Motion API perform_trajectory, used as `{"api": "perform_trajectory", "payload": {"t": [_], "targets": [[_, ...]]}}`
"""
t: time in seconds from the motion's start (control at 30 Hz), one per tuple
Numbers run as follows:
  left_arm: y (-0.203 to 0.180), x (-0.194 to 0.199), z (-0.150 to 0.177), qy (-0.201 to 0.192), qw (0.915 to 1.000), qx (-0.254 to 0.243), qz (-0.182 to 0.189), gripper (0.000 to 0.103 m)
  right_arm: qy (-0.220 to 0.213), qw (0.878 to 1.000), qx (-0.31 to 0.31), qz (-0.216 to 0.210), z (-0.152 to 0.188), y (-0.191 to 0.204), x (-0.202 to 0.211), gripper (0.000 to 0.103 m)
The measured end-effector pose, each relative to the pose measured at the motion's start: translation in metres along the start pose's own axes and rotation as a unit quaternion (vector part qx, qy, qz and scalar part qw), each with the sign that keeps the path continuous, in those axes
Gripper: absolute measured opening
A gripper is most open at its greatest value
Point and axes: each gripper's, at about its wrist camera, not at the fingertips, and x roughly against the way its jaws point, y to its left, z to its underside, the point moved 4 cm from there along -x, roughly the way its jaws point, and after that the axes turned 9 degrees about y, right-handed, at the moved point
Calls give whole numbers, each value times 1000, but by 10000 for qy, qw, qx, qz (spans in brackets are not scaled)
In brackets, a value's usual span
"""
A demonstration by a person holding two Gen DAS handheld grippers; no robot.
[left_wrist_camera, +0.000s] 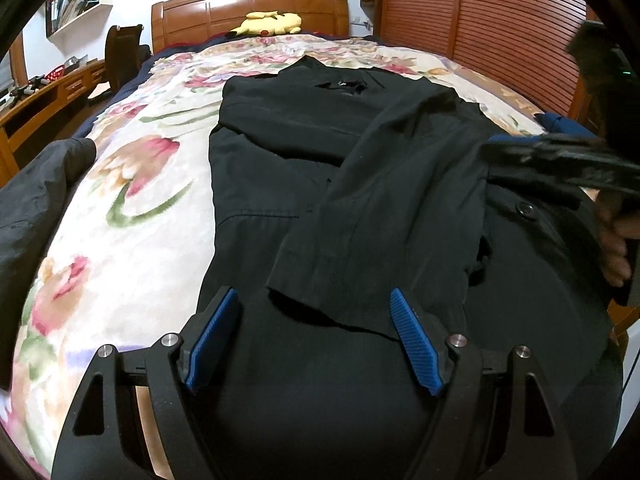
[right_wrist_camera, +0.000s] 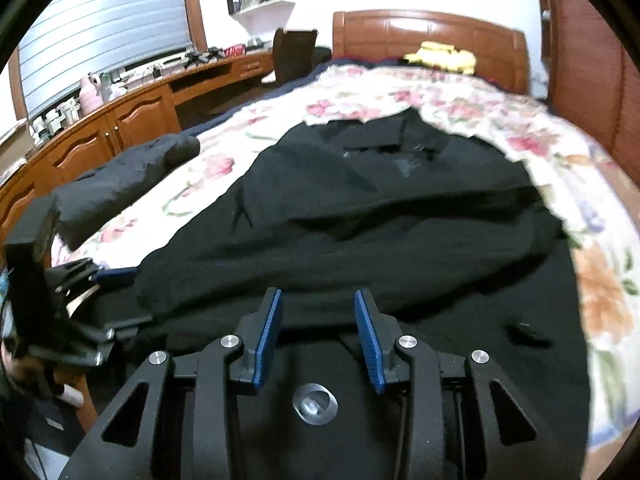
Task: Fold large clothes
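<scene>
A large black coat point(left_wrist_camera: 312, 168) lies flat on the floral bedspread point(left_wrist_camera: 132, 184), collar toward the headboard. One sleeve point(left_wrist_camera: 372, 224) is folded across its front, cuff near me. My left gripper point(left_wrist_camera: 314, 300) is open and empty, just above the coat's lower part near the cuff. My right gripper point(right_wrist_camera: 318, 300) is open and empty over the coat point(right_wrist_camera: 380, 208), jaws moderately apart. The right gripper also shows in the left wrist view point(left_wrist_camera: 560, 160) at the coat's right edge. The left gripper shows at the left edge of the right wrist view point(right_wrist_camera: 72, 320).
A second dark garment point(left_wrist_camera: 36, 200) lies on the bed's left side, also in the right wrist view point(right_wrist_camera: 124, 176). A yellow plush toy point(left_wrist_camera: 272, 24) sits by the wooden headboard point(left_wrist_camera: 248, 4). A wooden desk point(right_wrist_camera: 120, 112) runs along the left; a slatted wardrobe point(left_wrist_camera: 480, 20) stands right.
</scene>
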Motion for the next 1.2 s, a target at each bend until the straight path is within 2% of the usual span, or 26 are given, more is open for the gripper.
{"api": "perform_trajectory", "payload": {"t": [0.13, 0.33, 0.5, 0.77, 0.87, 1.03, 1.2], "targets": [[1, 4, 2, -38, 10000, 56, 53, 79, 556, 9984, 70, 35, 4, -1, -37, 39], [3, 22, 8, -197, 9998, 78, 18, 79, 288, 9992, 14, 272, 11, -9, -14, 39], [5, 35, 12, -329, 9994, 62, -121, 79, -115, 9996, -25, 260, 42, -19, 30, 39], [10, 48, 19, -497, 9984, 38, -254, 79, -241, 9930, -172, 1148, 90, -66, 71, 39], [12, 51, 23, -506, 9982, 4, -336, 79, -260, 9911, -366, 1251, 98, -84, 81, 39], [17, 50, 33, -466, 9982, -6, -390, 79, -237, 9891, -509, 1360, 108, -89, 89, 56], [21, 45, 44, -397, 9984, 54, -394, 79, -9, 9888, -518, 1400, 123, -84, 90, 60]]}}
